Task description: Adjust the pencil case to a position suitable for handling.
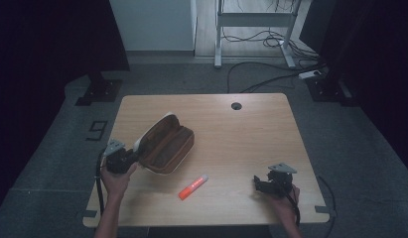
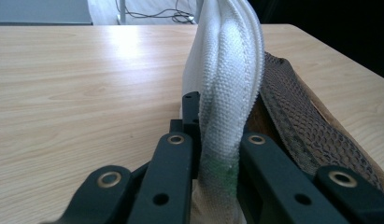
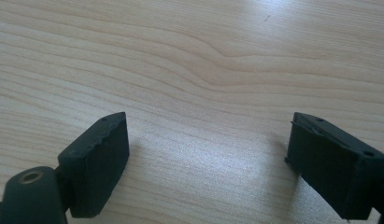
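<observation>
Plainly, the brown pencil case (image 1: 164, 145) lies unzipped on the left half of the bench (image 1: 241, 144), its white outer fabric (image 2: 227, 84) showing along the rim and a brown mesh lining just beside it in the left gripper view; the left gripper (image 1: 123, 159) has its fingers (image 2: 173, 172) clamped on that white edge at the case's near-left end, the fabric pinched upright between them; an orange marker (image 1: 193, 186) with a white cap lies on the bare wood near the case, toward the front edge, touching neither gripper; well apart, at the front right of the bench, the right gripper (image 1: 265, 184) rests low over the wood with its fingers (image 3: 98, 161) spread wide and nothing between them.
</observation>
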`<state>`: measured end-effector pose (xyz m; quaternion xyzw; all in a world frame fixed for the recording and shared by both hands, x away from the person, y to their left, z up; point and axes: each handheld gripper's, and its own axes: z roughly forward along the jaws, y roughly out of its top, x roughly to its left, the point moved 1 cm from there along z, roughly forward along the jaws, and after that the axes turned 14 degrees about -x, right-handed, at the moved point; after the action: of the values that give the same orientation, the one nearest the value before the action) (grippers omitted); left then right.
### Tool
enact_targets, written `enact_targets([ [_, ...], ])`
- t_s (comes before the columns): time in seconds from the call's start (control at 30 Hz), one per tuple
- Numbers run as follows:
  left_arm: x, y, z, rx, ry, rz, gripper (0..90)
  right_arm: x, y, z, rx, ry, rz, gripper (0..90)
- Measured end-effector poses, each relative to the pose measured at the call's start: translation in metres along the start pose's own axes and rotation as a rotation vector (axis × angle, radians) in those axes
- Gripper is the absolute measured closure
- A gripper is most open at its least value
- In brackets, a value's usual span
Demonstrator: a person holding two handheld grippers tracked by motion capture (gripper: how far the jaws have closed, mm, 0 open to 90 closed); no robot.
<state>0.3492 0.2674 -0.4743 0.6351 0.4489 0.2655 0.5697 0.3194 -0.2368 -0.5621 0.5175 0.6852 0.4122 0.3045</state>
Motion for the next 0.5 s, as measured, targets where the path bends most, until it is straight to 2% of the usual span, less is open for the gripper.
enact_targets([
  [0.5, -0.016, -0.017, 0.015, 0.043, -0.075, 0.032, 86.2, 0.0, 0.0, 0.0, 0.0, 0.0, 0.0, 12.4],
])
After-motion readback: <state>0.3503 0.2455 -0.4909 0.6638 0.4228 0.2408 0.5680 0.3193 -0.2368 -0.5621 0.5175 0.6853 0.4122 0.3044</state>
